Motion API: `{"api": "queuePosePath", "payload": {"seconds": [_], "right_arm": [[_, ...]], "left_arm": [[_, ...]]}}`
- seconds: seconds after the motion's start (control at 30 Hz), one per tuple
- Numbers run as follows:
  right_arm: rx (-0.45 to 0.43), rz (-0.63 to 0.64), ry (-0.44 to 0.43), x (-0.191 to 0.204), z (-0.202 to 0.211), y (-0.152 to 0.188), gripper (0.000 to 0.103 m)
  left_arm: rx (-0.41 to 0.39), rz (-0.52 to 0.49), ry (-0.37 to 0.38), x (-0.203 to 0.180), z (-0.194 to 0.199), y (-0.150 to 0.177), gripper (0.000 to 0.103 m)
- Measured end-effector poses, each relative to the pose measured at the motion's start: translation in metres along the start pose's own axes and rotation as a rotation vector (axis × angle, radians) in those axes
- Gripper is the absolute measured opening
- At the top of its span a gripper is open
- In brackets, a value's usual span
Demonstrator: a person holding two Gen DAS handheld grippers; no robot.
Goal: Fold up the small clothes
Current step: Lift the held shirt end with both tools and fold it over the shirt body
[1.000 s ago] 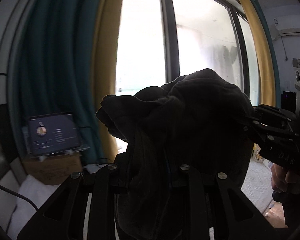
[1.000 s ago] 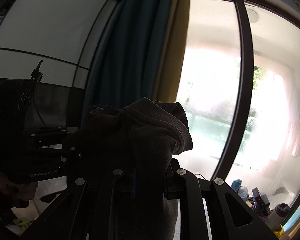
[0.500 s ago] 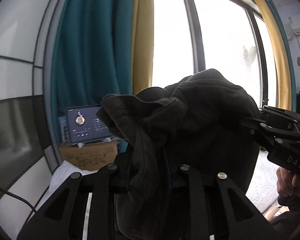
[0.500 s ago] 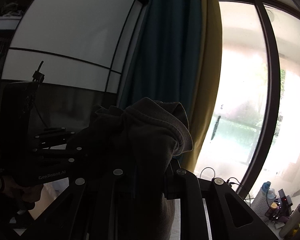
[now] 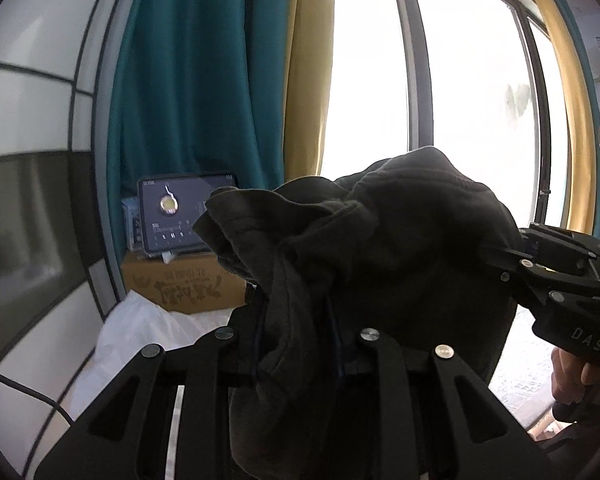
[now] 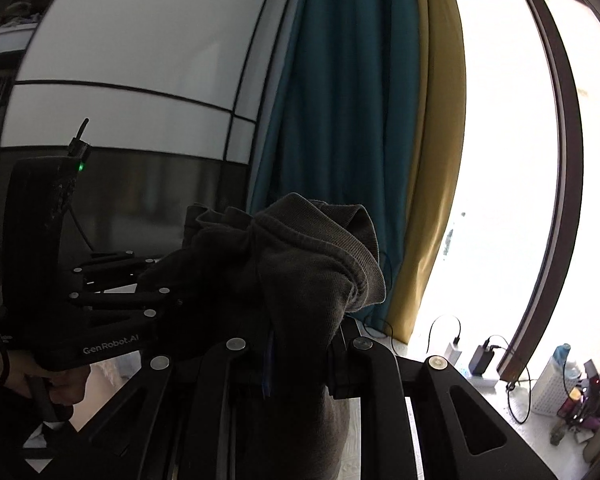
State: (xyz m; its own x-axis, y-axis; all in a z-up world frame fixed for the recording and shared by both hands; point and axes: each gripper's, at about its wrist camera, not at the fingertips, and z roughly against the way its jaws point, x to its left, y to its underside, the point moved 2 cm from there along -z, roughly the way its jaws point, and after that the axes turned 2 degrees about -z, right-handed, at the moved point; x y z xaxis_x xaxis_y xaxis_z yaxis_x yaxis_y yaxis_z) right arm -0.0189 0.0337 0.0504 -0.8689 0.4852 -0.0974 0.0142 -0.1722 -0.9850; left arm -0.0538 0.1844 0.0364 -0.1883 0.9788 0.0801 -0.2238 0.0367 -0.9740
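While held aloft, garment point(image 5: 380, 248) between grippers

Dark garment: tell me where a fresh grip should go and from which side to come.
Take the ribbed hem of the dark garment, which flops over beside the right tongs. It is a thick, free edge standing clear of the bunched middle. Come from the window side, level, since the left tongs already crowd the other side.
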Motion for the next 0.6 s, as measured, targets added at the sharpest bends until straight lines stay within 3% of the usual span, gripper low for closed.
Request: {"api": "queuePosePath", "payload": {"seconds": [0.23,0.6], "right_arm": [[0.071,-0.048,0.002,-0.01,-0.044,0.003,0.019],[0.183,-0.12,0.008,-0.076,-0.095,0.045,0.019]], "left_arm": [[0.084,-0.001,0.02,0.003,-0.045,0.009,0.024],[0.208,0.008,0.058,0.008,-0.116,0.027,0.024]]}}
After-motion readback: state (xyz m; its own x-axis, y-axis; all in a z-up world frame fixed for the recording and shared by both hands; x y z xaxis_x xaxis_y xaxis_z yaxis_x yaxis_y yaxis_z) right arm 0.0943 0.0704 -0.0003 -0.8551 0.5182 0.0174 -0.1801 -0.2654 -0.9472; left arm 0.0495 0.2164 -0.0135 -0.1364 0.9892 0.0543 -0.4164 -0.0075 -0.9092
